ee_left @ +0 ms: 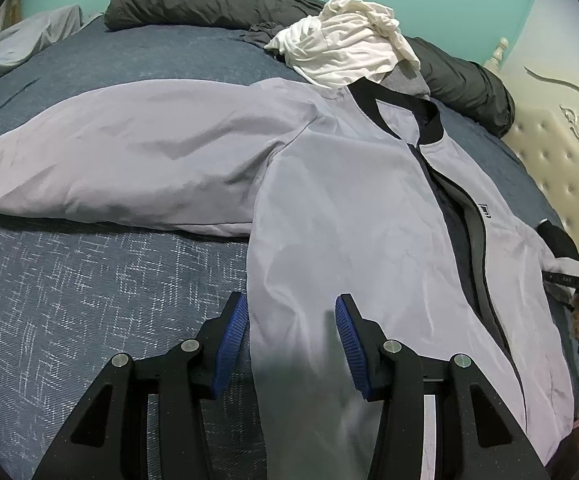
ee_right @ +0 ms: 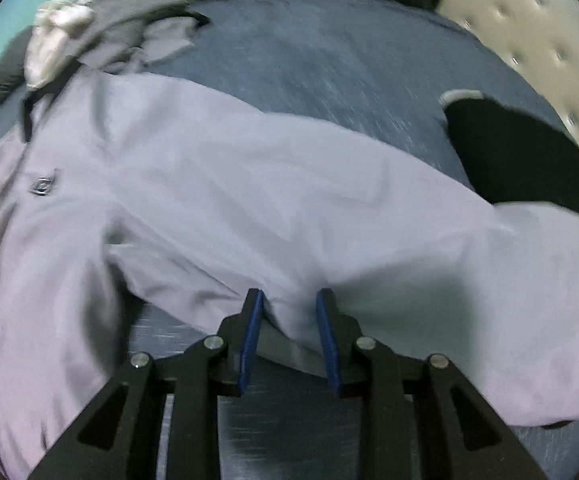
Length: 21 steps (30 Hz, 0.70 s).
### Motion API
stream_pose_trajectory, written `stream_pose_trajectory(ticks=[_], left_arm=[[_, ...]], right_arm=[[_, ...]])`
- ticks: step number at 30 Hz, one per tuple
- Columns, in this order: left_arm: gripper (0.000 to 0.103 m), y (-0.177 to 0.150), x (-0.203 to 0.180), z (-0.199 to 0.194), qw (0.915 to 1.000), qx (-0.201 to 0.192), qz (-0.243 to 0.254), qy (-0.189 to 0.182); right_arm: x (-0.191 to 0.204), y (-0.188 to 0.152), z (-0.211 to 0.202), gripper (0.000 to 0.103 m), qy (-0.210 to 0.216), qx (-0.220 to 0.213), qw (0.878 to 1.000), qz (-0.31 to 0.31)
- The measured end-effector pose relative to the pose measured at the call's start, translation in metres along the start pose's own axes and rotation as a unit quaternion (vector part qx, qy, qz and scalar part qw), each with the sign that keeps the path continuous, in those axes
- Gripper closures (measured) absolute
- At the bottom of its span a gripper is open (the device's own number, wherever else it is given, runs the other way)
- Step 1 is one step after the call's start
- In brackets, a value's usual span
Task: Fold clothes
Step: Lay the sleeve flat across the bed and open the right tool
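A pale lilac-grey jacket [ee_left: 329, 208] lies spread face up on a bed with a dark blue woven cover [ee_left: 89, 280]. Its zip is partly undone below a black collar [ee_left: 409, 108], and one sleeve [ee_left: 129, 160] stretches out flat away from the body.

The left hand-held gripper [ee_left: 291, 340] hangs over the jacket's lower side edge with its blue pads wide apart, one over bare cover and one over the fabric, holding nothing.

The right hand-held gripper [ee_right: 287, 336] is at the jacket's other sleeve [ee_right: 329, 208], jaws partly open with a fold of sleeve fabric between the pads; the view is blurred, so whether they pinch it cannot be told. That sleeve ends in a black cuff [ee_right: 509, 152].

Beyond the jacket's collar sits a crumpled white garment [ee_left: 345, 44] on grey clothing [ee_left: 405, 76], with a dark rolled quilt [ee_left: 209, 0] behind them. A cream tufted headboard [ee_left: 561, 152] stands past the jacket's far sleeve.
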<state>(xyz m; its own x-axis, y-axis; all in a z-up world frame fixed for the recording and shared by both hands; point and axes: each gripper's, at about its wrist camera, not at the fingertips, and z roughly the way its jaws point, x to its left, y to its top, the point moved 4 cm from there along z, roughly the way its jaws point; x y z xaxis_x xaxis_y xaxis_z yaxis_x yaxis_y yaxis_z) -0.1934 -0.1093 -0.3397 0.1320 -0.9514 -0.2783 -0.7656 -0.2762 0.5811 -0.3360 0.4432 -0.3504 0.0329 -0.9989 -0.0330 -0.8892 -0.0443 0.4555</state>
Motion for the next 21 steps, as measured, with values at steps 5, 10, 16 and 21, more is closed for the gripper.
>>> stream_pose_trajectory(ticks=[5, 10, 16, 21], left_arm=[[0.053, 0.000, -0.002, 0.001, 1.0000, 0.000, 0.005, -0.001], [0.053, -0.001, -0.005, 0.001, 1.0000, -0.001, 0.007, -0.003], [0.053, 0.003, -0.004, -0.003, 0.9999, -0.005, 0.005, -0.007], [0.053, 0.010, -0.009, -0.010, 0.9998, -0.013, 0.007, -0.015]], right_arm=[[0.006, 0.000, -0.011, 0.075, 0.027, -0.021, 0.999, 0.016], [0.025, -0.001, -0.019, 0.075, 0.070, -0.031, 0.997, 0.011], [0.036, -0.012, 0.011, 0.075, 0.063, 0.016, 0.998, 0.015], [0.037, -0.009, -0.001, 0.075, 0.076, -0.007, 0.997, 0.017]])
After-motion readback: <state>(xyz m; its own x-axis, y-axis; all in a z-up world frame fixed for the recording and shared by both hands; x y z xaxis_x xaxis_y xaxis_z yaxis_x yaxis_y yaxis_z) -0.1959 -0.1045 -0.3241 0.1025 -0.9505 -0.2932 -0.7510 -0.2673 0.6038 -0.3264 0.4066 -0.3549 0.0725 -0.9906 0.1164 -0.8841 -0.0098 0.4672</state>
